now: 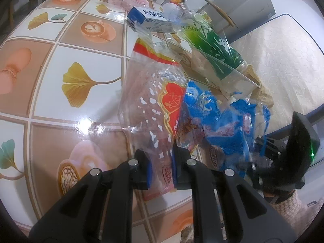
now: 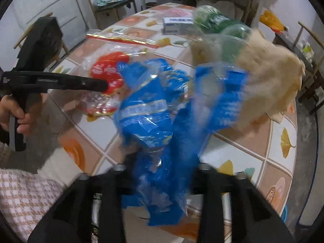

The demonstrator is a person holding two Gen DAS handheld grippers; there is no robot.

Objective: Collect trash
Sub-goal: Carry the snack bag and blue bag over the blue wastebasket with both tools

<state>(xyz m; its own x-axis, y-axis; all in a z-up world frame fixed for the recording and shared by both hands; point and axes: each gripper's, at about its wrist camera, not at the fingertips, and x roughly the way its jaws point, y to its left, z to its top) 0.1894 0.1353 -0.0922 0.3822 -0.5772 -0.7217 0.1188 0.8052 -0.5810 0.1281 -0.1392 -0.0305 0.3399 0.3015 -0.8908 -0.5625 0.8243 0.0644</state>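
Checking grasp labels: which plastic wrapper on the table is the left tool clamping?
The clear red-and-gold printed plastic bag, pinched by the left tool; the crumpled blue wrapper lies beside it.

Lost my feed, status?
Left gripper shut on clear red-print bag. Right gripper open around blue wrapper. Box, green bottle remain on table.

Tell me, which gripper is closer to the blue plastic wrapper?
Right. The right gripper has the blue plastic wrapper between its parted fingers. The left gripper is beside it, clamped on the clear red-printed bag.

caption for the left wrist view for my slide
Left gripper clamps a clear red-printed bag on the patterned table, beside a blue wrapper.
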